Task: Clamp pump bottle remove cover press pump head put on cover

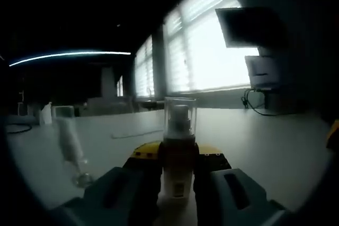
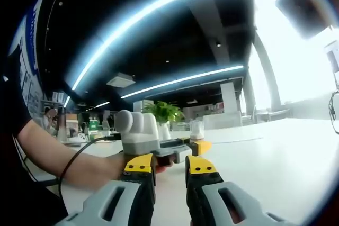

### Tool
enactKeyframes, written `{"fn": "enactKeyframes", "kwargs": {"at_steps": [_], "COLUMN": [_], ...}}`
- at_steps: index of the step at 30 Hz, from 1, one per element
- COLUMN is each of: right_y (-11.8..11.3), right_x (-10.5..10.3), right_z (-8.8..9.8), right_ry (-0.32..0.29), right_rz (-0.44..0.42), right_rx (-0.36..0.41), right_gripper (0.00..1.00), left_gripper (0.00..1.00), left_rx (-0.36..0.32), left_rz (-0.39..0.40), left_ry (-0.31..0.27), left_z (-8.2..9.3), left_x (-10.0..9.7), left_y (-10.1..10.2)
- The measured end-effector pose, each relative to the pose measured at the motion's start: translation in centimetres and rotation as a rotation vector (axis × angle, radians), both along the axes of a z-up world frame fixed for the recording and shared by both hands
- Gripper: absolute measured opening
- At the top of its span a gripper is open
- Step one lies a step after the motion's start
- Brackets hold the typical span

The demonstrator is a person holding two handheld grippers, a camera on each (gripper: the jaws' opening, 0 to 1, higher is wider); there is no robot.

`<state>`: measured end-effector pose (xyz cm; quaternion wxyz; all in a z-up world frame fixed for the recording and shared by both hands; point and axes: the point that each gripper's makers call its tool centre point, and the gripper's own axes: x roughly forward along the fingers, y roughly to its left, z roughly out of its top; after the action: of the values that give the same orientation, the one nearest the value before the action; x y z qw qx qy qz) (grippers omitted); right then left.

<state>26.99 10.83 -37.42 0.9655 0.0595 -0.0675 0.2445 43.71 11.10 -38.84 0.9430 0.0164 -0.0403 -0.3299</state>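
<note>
A pump bottle (image 1: 179, 130) with a clear cover over its white pump head stands upright on the white table (image 1: 254, 136). My left gripper (image 1: 179, 158) is shut on its body, with a yellow-tipped jaw on each side. In the right gripper view the same bottle (image 2: 196, 129) appears further off, clamped in the left gripper (image 2: 194, 146), which a person's hand (image 2: 119, 165) holds. My right gripper (image 2: 170, 169) hovers low over the table, short of the bottle. Its jaws stand apart with nothing between them.
A slim white tube (image 1: 69, 142) on a clear base stands left of the bottle. A monitor (image 1: 249, 25) and cables (image 1: 257, 104) are at the back right by bright windows. A potted plant (image 2: 163, 112) and desks lie beyond. The person's forearm (image 2: 58, 154) crosses the left.
</note>
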Motion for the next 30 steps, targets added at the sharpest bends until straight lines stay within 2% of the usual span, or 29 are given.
{"fn": "enactKeyframes", "kwargs": {"at_steps": [4, 6, 9, 11, 15, 20, 25, 27, 30], "right_y": [0.0, 0.1, 0.1, 0.1, 0.1, 0.0, 0.1, 0.1, 0.1], "right_x": [0.0, 0.0, 0.0, 0.0, 0.0, 0.0, 0.0, 0.1, 0.1], "right_z": [0.0, 0.0, 0.0, 0.0, 0.0, 0.0, 0.0, 0.0, 0.0], "right_ry": [0.000, -0.001, -0.002, -0.001, -0.001, -0.002, 0.000, 0.001, 0.000], "right_rz": [0.000, 0.000, 0.000, 0.000, -0.002, -0.004, -0.010, -0.009, -0.009], "right_rx": [-0.002, -0.005, -0.008, -0.007, -0.006, -0.005, -0.013, -0.010, -0.012], "right_gripper": [0.17, 0.17, 0.16, 0.16, 0.15, 0.14, 0.14, 0.14, 0.15], "left_gripper": [0.13, 0.13, 0.13, 0.13, 0.13, 0.13, 0.13, 0.13, 0.13], "left_rx": [-0.045, -0.028, 0.015, 0.011, -0.012, -0.029, -0.060, -0.079, -0.091], "left_rz": [-0.043, -0.053, -0.072, -0.081, -0.165, -0.191, -0.197, -0.192, -0.203], "left_ry": [0.011, -0.012, -0.027, -0.023, -0.026, -0.022, 0.013, 0.065, 0.061], "left_z": [0.4, 0.9, 0.5, 0.5, 1.0, 1.7, 2.4, 2.3, 3.0], "left_x": [-0.7, -1.2, -1.9, -2.1, -2.9, -3.7, -4.5, -4.8, -5.5], "left_y": [-0.3, -0.3, -0.2, 0.2, 0.2, 1.2, 2.2, 2.8, 4.0]}}
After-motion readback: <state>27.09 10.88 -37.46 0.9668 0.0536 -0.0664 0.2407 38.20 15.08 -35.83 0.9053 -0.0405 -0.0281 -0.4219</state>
